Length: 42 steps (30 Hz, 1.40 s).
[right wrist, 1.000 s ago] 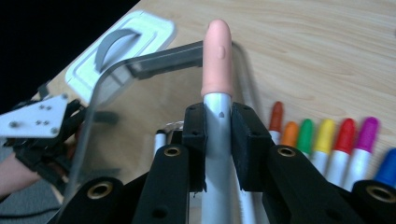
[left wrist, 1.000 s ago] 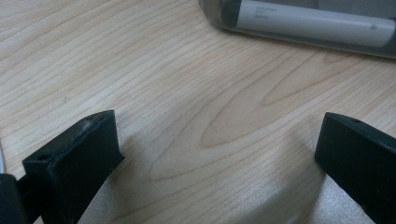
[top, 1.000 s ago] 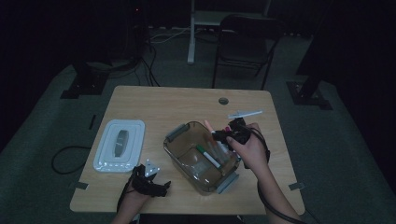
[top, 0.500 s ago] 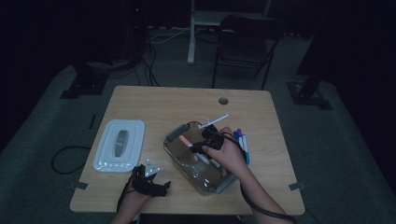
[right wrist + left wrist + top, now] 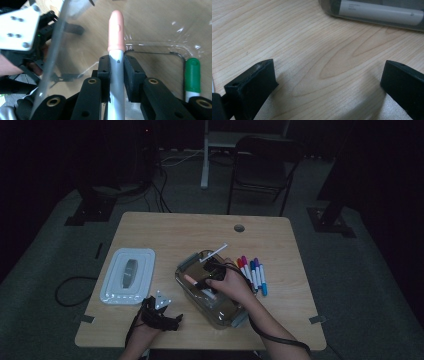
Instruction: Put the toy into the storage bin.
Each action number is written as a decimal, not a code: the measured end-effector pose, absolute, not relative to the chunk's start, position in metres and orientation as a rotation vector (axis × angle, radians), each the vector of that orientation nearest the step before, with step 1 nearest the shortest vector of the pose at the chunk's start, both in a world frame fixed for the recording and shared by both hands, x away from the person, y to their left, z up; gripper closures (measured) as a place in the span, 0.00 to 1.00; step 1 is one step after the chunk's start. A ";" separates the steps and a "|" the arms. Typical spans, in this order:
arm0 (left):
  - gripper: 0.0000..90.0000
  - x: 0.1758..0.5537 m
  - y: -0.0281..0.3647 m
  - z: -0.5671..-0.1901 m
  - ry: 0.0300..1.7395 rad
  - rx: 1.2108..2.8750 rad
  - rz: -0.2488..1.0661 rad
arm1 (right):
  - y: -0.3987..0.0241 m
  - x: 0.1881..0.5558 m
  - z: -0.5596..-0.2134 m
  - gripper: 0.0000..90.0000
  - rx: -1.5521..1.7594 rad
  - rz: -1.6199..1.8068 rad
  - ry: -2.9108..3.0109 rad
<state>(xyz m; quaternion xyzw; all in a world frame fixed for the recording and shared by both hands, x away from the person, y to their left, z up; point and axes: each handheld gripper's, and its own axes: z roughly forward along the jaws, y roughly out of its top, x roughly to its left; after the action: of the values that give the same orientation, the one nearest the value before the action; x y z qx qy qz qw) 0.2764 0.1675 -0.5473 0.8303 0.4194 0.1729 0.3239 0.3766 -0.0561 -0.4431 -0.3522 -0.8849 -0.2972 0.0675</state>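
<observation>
While the left gripper (image 5: 172, 321) rests on the near left part of the table (image 5: 170, 232), its jaws stand wide apart with bare wood between them. In the left gripper view the clear container's rounded wall (image 5: 327, 8) lies beyond the jaws, well apart from them, with a white marker (image 5: 382, 12) lying inside along that wall. To the left of that gripper, farther from the person, the white lid (image 5: 128, 276) lies flat near the table's left edge.

Moving right, the clear container (image 5: 186, 269) sits near the middle of the table, at an angle to its edges. The right gripper (image 5: 204, 284) is over its open top, clenched on a marker with a pink cap (image 5: 191, 280). In the right gripper view the marker's grey barrel (image 5: 117, 82) runs straight up between the two pads, which press on it from both sides, and the pink cap (image 5: 116, 31) sticks out past the jaw tips, pointing toward the container's far wall. The container's rim crosses the picture at the left, close beside the jaws. A marker with a green cap (image 5: 192, 72) lies on the container's floor at the right, near a rounded corner, apart from the jaws.

Farther right, a row of markers (image 5: 252, 274) lies on the table just beside the container. Beyond them is bare wood up to the right edge.
</observation>
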 end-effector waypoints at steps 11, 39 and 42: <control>0.01 0.276 0.167 -0.547 1.101 2.176 0.454 | -0.043 0.379 -0.469 0.85 -1.056 -0.721 -2.644; 0.01 0.276 0.168 -0.547 1.100 2.179 0.453 | -0.092 0.364 -0.416 0.61 -1.028 -1.056 -2.675; 0.01 0.276 0.168 -0.547 1.099 2.179 0.455 | -0.102 0.362 -0.409 0.57 -1.019 -1.105 -2.693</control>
<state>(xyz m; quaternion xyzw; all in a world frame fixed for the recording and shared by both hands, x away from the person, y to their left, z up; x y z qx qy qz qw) 0.2765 0.1676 -0.5473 0.8306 0.4188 0.1733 0.3235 0.3622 -0.1018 -0.4095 -0.3303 -0.8728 -0.3581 0.0285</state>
